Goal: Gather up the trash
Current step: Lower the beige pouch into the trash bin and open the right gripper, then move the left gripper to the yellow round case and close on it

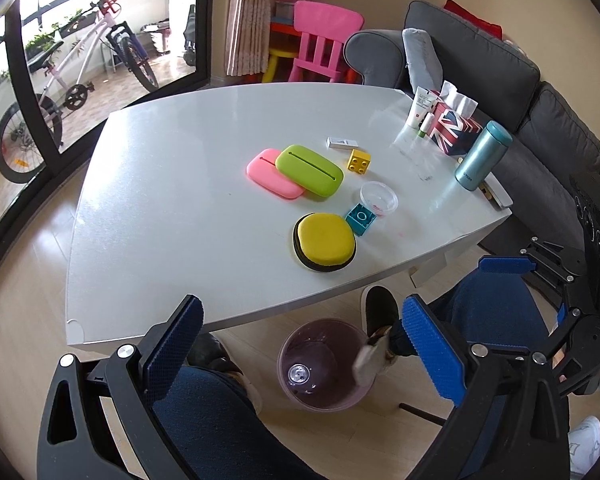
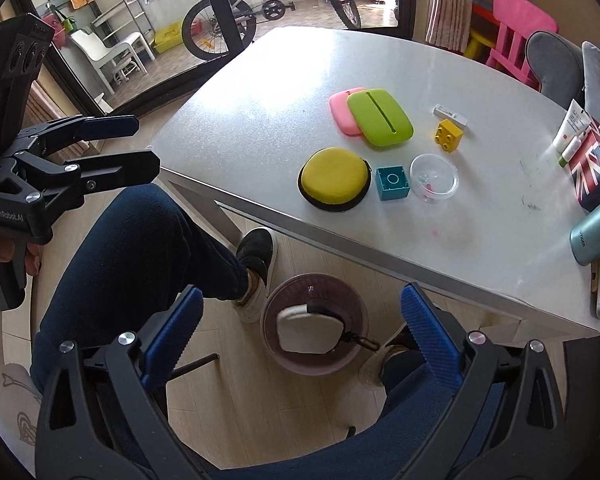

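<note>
A round purplish bin (image 2: 269,312) stands on the floor by the table's near edge. In its mouth is a white flat pouch (image 2: 304,330) with a black strap and clip. My right gripper (image 2: 302,304) hangs open above it, apart from the pouch, with nothing between its blue pads. In the left wrist view the same bin (image 1: 290,344) shows a clear round item (image 1: 298,374) at its bottom and the pouch (image 1: 368,360) blurred at its right rim. My left gripper (image 1: 304,340) is open and empty above the table's edge; in the right wrist view the left gripper (image 2: 148,146) shows at the left.
The white table (image 1: 172,200) holds a yellow round case (image 1: 325,242), a teal block (image 1: 361,218), a clear cup (image 1: 379,197), a yellow block (image 1: 359,161), green and pink cases, a small white box, a flag tissue box and a teal flask (image 1: 482,156). The person's legs and shoes flank the bin.
</note>
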A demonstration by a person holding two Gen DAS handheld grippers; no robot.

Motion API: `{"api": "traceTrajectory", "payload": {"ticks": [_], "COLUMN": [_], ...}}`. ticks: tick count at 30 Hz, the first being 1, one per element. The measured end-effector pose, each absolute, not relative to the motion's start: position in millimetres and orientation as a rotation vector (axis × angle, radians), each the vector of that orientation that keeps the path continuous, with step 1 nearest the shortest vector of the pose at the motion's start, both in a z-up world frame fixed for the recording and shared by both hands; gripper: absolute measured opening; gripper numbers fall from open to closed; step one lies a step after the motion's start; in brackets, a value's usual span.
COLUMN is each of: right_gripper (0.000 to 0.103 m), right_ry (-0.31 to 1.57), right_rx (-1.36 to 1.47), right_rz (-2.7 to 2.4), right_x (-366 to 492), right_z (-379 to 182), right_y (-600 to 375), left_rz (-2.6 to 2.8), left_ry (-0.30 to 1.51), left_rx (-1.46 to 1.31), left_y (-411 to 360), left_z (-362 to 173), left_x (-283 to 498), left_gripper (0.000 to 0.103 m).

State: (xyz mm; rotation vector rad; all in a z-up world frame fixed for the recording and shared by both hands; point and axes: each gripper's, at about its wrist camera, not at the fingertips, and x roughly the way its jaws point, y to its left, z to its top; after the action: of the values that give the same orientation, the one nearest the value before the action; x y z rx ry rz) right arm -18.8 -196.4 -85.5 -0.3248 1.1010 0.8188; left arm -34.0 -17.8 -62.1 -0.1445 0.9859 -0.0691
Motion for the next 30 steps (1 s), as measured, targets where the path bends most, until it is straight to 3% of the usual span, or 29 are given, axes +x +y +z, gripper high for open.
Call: {"api": "traceTrajectory", "payload": {"ticks": [30], "right_gripper": [0.100], "right_ry": [1.090], "right_rx": [-0.290], "right_rz": [0.726], "right_x": [13.0], "right_z": [-84.4], "right_y": [-213.2], "left_rz": [-0.120], "left_ry": [1.028], "left_rx": [-0.093], "left_y": [-36.8], "left_z": [-79.9], "left_x": [3.8], "left_gripper": [0.096]}}
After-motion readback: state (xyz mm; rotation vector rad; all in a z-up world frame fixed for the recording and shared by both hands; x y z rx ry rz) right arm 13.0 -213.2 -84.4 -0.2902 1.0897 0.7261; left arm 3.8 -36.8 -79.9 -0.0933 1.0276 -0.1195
